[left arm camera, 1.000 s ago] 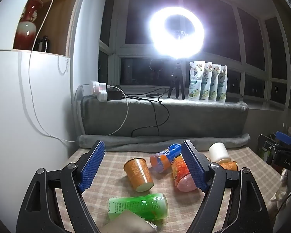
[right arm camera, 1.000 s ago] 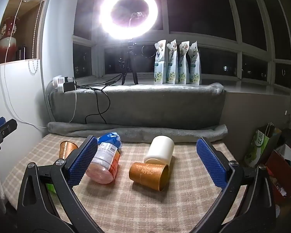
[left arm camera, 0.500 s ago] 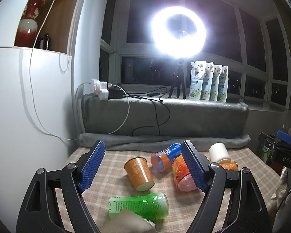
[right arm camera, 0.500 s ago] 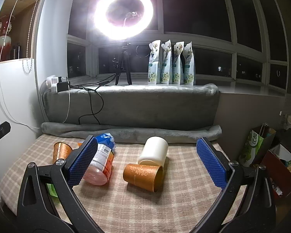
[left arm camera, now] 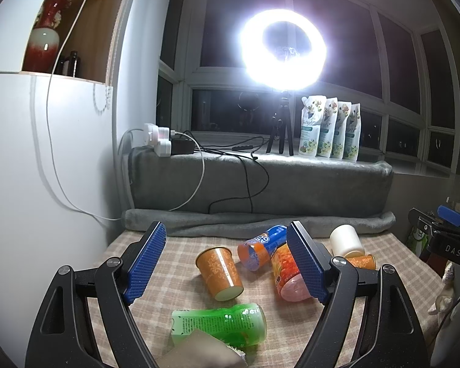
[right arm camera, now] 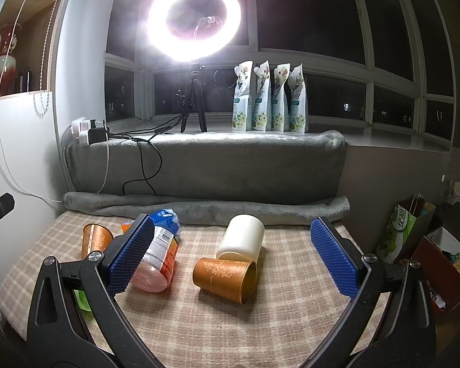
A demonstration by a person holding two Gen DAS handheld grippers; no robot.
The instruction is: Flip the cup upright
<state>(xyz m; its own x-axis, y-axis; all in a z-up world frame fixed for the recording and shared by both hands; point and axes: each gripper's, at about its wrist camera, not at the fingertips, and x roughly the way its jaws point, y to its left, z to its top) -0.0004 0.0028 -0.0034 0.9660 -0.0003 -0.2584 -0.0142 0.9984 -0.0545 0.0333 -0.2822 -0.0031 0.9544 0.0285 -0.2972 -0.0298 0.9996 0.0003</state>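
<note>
A copper-orange patterned cup (right arm camera: 224, 279) lies on its side on the checked cloth (right arm camera: 260, 322), its mouth turned to the front right. My right gripper (right arm camera: 233, 257) is open around and just above it, touching nothing. A white cup (right arm camera: 242, 240) lies tipped right behind it. A second orange cup (left arm camera: 220, 273) lies with its pale base toward the left wrist camera, between the spread fingers of my open left gripper (left arm camera: 225, 254). In the left wrist view the white cup (left arm camera: 345, 239) and the first orange cup (left arm camera: 362, 260) show at far right.
A green bottle (left arm camera: 220, 322), an orange-pink bottle (left arm camera: 286, 273) and a blue-orange bottle (left arm camera: 260, 245) lie on the cloth. A grey blanket roll (right arm camera: 199, 208) lines the back edge. Cables and a ring light (right arm camera: 193, 18) stand on the sill. Bags (right arm camera: 398, 233) sit off the right edge.
The right wrist view has drifted a little, so the cups sit slightly further left in it. The left gripper has barely moved. Both grippers stay open.
</note>
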